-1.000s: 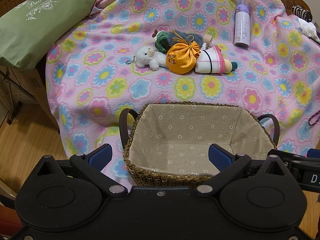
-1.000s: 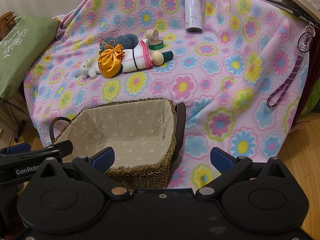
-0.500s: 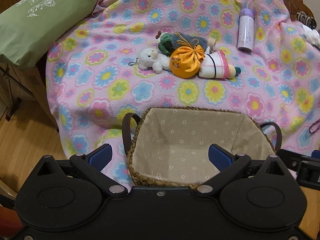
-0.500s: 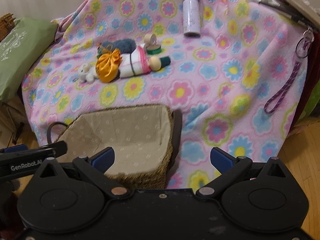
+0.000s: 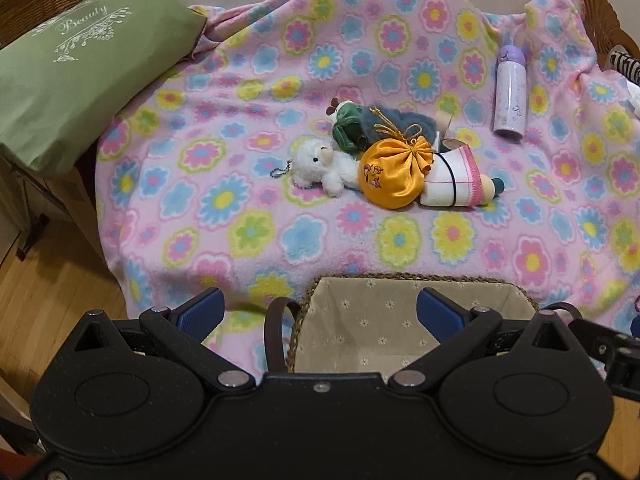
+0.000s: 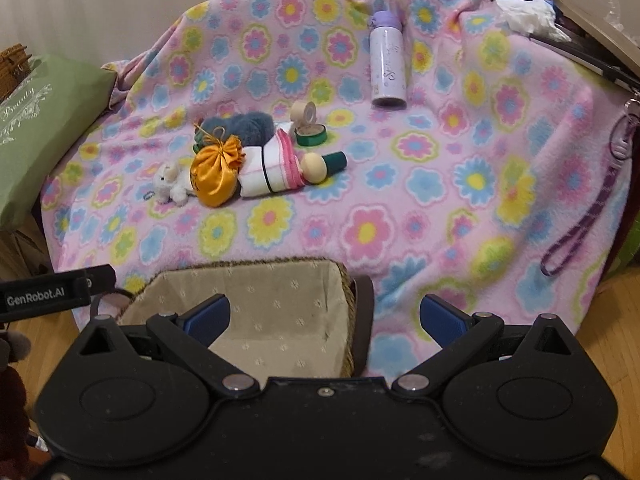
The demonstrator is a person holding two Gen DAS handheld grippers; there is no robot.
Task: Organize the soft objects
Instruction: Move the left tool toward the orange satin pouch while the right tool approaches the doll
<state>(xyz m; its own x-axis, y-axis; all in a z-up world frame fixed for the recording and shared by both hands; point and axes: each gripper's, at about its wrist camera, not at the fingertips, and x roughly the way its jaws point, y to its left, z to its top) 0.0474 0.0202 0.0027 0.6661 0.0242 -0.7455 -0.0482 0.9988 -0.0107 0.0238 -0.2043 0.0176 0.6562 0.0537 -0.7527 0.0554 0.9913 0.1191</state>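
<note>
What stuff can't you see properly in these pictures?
- Basket: near half hidden behind the left gripper; the right wrist view hides it likewise.
- Blue fuzzy thing: partly behind the orange pouch, so unclear.
- Bottle lettering: too small to read.
- Striped item: cut off by the edge.

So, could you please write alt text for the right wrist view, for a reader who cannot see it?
An open right gripper hovers over an empty lined basket at the near edge of a floral blanket. Farther back lie a white plush, an orange pouch, a doll, tape rolls and a bottle.
</note>
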